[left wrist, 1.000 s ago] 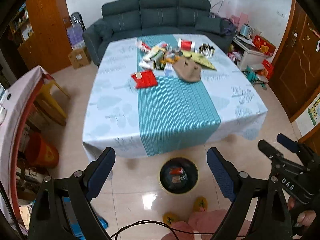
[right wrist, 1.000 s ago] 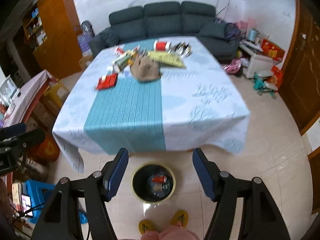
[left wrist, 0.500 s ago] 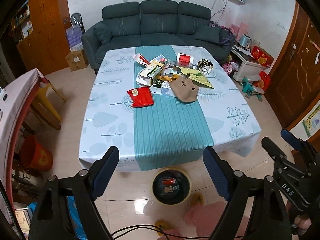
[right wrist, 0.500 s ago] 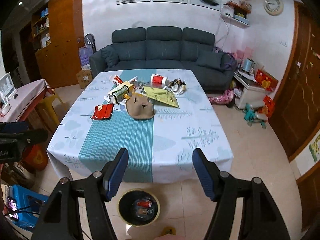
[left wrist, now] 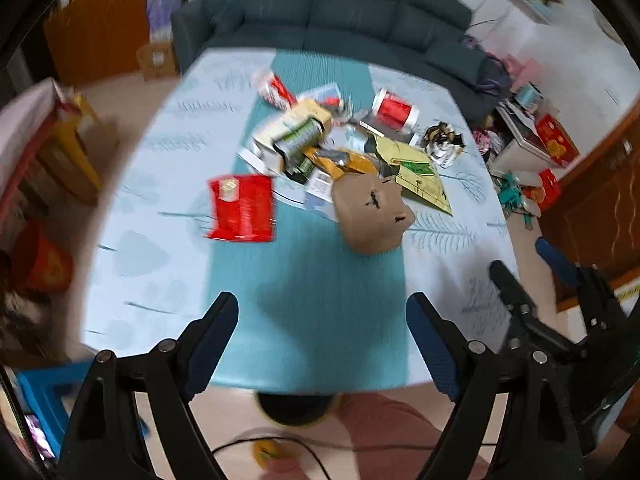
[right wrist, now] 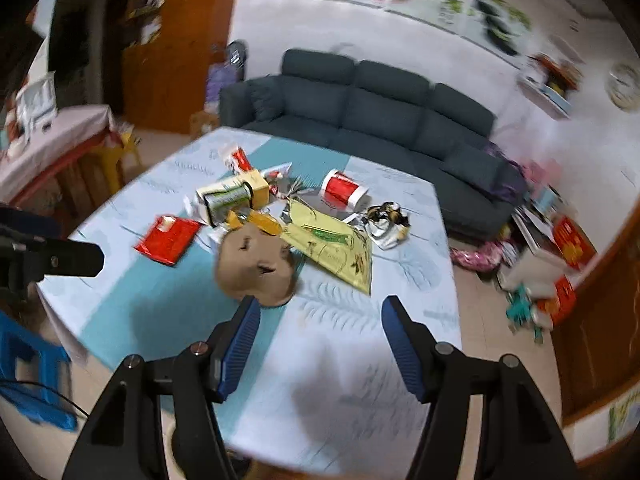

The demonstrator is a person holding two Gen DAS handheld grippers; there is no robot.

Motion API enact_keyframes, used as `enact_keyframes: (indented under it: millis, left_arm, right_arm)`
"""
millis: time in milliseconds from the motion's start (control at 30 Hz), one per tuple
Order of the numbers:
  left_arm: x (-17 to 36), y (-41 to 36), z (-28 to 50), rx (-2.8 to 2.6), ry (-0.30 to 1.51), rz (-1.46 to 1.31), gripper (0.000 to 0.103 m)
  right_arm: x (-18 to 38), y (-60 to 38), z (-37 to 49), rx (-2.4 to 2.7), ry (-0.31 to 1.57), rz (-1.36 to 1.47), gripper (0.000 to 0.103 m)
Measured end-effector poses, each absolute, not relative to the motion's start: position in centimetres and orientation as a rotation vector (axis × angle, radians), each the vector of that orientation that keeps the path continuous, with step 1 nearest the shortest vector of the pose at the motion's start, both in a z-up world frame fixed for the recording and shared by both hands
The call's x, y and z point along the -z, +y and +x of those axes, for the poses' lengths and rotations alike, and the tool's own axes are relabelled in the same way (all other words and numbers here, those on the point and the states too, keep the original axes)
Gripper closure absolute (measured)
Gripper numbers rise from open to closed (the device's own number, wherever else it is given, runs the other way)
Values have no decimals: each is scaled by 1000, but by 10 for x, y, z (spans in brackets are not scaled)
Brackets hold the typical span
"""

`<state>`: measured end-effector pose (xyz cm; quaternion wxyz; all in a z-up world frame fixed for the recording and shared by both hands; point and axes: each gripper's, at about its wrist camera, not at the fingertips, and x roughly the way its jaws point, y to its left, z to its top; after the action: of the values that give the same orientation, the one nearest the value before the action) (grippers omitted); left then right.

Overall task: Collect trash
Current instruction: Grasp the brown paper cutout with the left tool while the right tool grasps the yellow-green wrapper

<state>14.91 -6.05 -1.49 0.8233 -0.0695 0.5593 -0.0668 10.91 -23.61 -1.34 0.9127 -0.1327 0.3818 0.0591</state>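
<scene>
Below left fingers (left wrist: 320,340): bin (left wrist: 296,410), wide, empty | right fingers (right wrist: 320,330): clock (right wrist: 624,86), closing, empty

Both grippers are black, angular frames with round silver screws at the joints; the left gripper (left wrist: 320,320) and right gripper (right wrist: 320,316) carry ribbed blue pads (right wrist: 240,348) inside their fingers.

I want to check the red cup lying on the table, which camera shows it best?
The right wrist view: the red cup lies on its side with its white rim and full side visible, fairly sharp. The left wrist view shows it too, beyond the trash pile, but smaller and more blurred.
</scene>
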Motion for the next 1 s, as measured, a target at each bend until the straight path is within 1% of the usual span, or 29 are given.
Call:
enact_keyframes:
  millis: [133, 333, 533, 767, 800, 833, 867, 900, 933, 967, 1000]
  left_arm:
    - [52, -78, 191, 92, 1284, -245, 18]
    - [87, -86, 224, 17, 1329, -356, 18]
    - [102, -89, 244, -22, 1357, -385, 18]
    - [113, -99, 260, -5, 1375, -400, 19]
    - [115, -100, 262, 1, 1380, -406, 19]
    - [117, -101, 263, 10, 1386, -415, 19]
    - [119, -102, 265, 14, 1392, -423, 19]
    - [120, -103, 266, 14, 1395, -427, 19]
    - [121, -103, 268, 12, 1395, -428, 19]
    - [121, -103, 269, 10, 1395, -429, 19]
    - [122, -103, 271, 9, 1395, -430, 19]
  right_arm:
    - [39, -247, 155, -214, 816, -352, 40]
    - [79, -252, 209, -347, 826, -453, 40]
    - [105, -246, 242, -417, 811, -492, 40]
    - [124, -230, 253, -449, 771, -589, 40]
    - [125, -230, 255, -450, 766, -589, 41]
    - [126, -230, 257, -447, 767, -593, 45]
    - [128, -230, 259, -445, 773, -596, 57]
    - [129, -231, 262, -452, 787, -592, 66]
    - [130, -232, 265, -457, 792, -583, 70]
    - [129, -234, 266, -461, 794, -570, 80]
    - [128, -236, 268, -469, 797, -552, 85]
